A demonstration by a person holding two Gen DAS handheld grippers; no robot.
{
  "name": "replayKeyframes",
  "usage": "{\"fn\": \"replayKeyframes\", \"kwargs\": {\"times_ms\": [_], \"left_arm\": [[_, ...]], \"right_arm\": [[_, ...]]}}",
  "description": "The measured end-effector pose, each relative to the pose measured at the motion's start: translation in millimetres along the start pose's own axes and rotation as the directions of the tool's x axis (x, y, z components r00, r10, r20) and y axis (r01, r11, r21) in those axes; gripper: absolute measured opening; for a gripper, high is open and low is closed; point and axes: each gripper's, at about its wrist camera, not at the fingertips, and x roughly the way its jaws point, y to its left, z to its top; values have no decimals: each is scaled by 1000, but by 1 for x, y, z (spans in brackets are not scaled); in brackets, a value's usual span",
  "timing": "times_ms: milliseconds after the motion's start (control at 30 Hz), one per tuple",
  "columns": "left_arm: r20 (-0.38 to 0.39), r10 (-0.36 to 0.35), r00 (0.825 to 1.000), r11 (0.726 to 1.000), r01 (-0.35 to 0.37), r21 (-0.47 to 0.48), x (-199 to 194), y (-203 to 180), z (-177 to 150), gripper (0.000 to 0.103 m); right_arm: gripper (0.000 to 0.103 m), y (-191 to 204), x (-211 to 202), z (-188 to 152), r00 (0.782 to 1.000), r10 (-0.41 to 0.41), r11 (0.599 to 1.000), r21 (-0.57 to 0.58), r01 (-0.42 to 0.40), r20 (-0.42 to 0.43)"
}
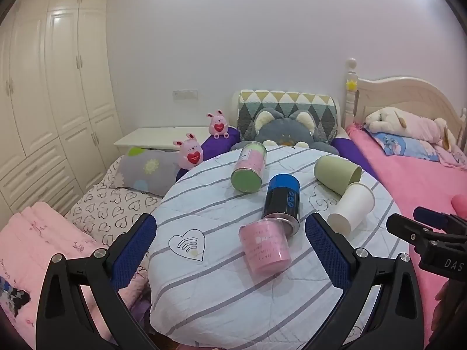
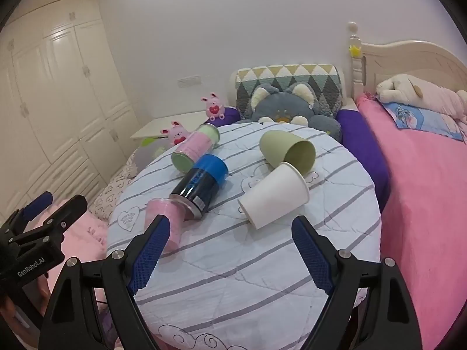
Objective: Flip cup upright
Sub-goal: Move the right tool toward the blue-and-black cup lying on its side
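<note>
Several cups lie on their sides on a round table with a striped cloth (image 1: 221, 300) (image 2: 233, 277). A pink cup (image 1: 265, 248) (image 2: 159, 213), a white paper cup (image 1: 351, 208) (image 2: 274, 199), a green cup (image 1: 337, 172) (image 2: 287, 151), a blue-and-black can (image 1: 281, 202) (image 2: 201, 185) and a pink-and-green can (image 1: 249, 167) (image 2: 195, 147). My left gripper (image 1: 230, 227) is open, above the table's near side, the pink cup between its fingers' line. My right gripper (image 2: 230, 230) (image 1: 420, 227) is open, just short of the white cup.
A pink bed (image 2: 423, 204) lies to the right, with a cream headboard (image 2: 408, 58). A grey cat plush (image 1: 287, 131) and patterned cushion (image 1: 289, 105) sit behind the table. Pink bunny toys (image 1: 191, 153), pillows and a white wardrobe (image 1: 52, 102) are on the left.
</note>
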Motion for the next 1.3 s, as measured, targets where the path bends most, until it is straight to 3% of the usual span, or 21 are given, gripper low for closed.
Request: {"fn": "replayKeyframes", "kwargs": {"times_ms": [433, 800, 1000, 1300], "left_arm": [[-18, -4, 1000, 1000, 3, -5, 16, 5, 7, 103], [-45, -8, 999, 1000, 8, -6, 33, 7, 6, 103], [-74, -5, 997, 1000, 2, -32, 55, 20, 16, 103], [-63, 3, 998, 998, -8, -67, 58, 30, 23, 103]], "right_arm": [[87, -4, 10, 7, 1000, -6, 1000, 8, 6, -18], [87, 1, 40, 23, 997, 11, 998, 58, -7, -80], [87, 19, 61, 35, 995, 16, 999, 34, -13, -102], [87, 35, 66, 46, 996, 64, 997, -39, -66, -62]]}}
